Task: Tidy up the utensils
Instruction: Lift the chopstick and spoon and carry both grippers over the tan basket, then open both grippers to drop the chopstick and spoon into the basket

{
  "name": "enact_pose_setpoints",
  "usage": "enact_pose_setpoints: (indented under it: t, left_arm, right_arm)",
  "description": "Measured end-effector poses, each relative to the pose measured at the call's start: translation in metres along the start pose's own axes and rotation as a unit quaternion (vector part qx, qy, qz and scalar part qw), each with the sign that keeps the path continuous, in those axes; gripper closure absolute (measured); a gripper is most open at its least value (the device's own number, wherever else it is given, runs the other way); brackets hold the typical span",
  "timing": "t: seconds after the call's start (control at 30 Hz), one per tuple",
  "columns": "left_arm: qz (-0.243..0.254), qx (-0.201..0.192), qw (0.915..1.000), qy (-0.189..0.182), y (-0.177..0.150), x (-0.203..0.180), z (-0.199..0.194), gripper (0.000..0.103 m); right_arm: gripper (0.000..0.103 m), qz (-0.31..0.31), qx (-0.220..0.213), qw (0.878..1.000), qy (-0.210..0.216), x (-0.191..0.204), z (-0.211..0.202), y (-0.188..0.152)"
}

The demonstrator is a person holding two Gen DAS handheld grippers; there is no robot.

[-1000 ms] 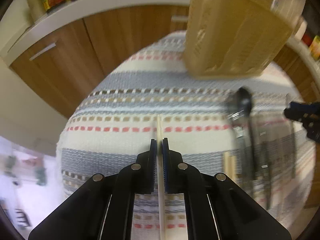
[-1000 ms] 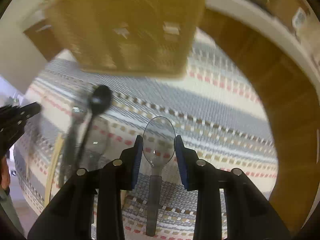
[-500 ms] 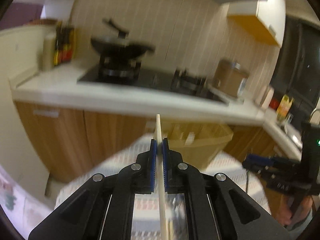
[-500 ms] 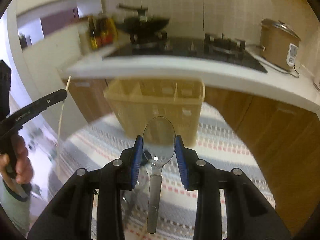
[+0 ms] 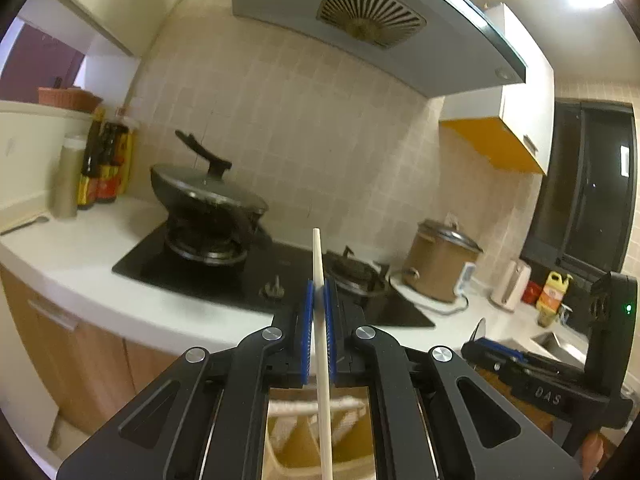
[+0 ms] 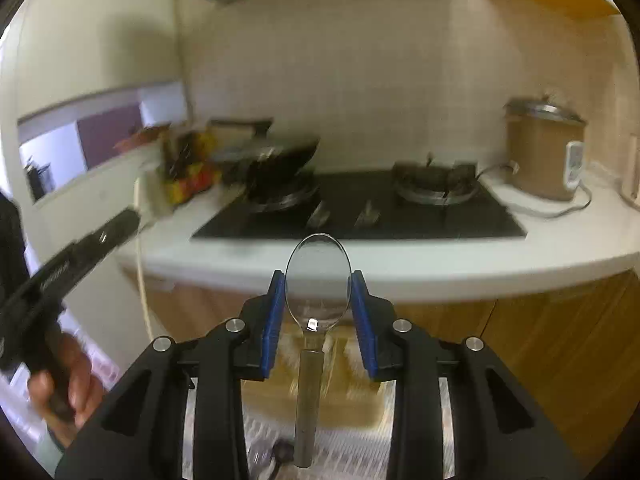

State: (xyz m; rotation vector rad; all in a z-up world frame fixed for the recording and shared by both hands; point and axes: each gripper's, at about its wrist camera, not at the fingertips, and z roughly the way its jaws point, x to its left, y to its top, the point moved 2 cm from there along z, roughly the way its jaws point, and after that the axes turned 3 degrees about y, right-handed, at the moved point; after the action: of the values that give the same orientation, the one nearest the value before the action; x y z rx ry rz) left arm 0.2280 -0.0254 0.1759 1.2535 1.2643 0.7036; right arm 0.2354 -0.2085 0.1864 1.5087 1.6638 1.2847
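Observation:
My left gripper [image 5: 318, 286] is shut on a pale chopstick [image 5: 321, 320] that runs between its blue pads and sticks out ahead, pointing roughly level at the stove. My right gripper [image 6: 318, 280] is shut on the bowl of a clear plastic spoon [image 6: 318, 280], whose grey handle [image 6: 306, 404] hangs back between the arms. A tan slotted utensil basket [image 6: 344, 396] shows blurred below the right gripper and also under the left one, basket [image 5: 296, 448]. In the right wrist view the left gripper [image 6: 136, 212] appears at the left with the chopstick [image 6: 141, 272], held by a hand [image 6: 68, 380].
A white counter [image 5: 80, 264] carries a black hob [image 5: 224, 276] with a lidded wok [image 5: 204, 196], sauce bottles [image 5: 104, 168] and a brown cooker [image 5: 440, 268]. Wooden cabinet doors [image 6: 560, 344] stand below. The striped cloth [image 6: 340, 452] lies under the basket, with a black utensil tip [image 6: 282, 450] on it.
Both grippers rose from the striped cloth and tilted up, so the views swung from the table to the stove and wall. The chopstick and the clear spoon came up with them.

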Motion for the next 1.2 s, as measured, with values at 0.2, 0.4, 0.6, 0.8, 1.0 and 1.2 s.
enact_pose_setpoints:
  t: [0.2, 0.4, 0.6, 0.8, 1.0, 1.2]
  left_arm:
    - [0.016, -0.026, 0.999, 0.034, -0.003, -0.003, 0.033, 0.099]
    - [0.03, -0.034, 0.9965, 0.07, -0.027, 0.002, 0.056, 0.099]
    - [0.043, -0.021, 0.9945, 0.093, -0.053, 0.012, 0.066, 0.099]
    - [0.023, 0.006, 0.9964, 0.082, -0.065, 0.029, 0.054, 0.093]
    - [0.014, 0.034, 0.9974, 0.061, -0.063, 0.04, 0.021, 0.065]
    - [-0.002, 0.076, 0.9963, 0.039, -0.059, 0.046, -0.013, 0.064]
  right_arm:
    - [0.073, 0.012, -0.042, 0.998, -0.04, -0.02, 0.033, 0.008]
    - [0.073, 0.013, -0.041, 0.997, -0.056, -0.036, 0.062, -0.012]
    - [0.073, 0.004, -0.033, 0.998, -0.059, -0.039, 0.074, -0.037]
    - [0.072, -0.013, -0.024, 0.998, -0.059, -0.03, 0.064, -0.051]
    - [0.063, -0.014, -0.01, 0.999, -0.043, -0.022, 0.04, -0.06]
    - [0.059, -0.014, 0.013, 0.999, -0.031, -0.009, 0.004, -0.071]
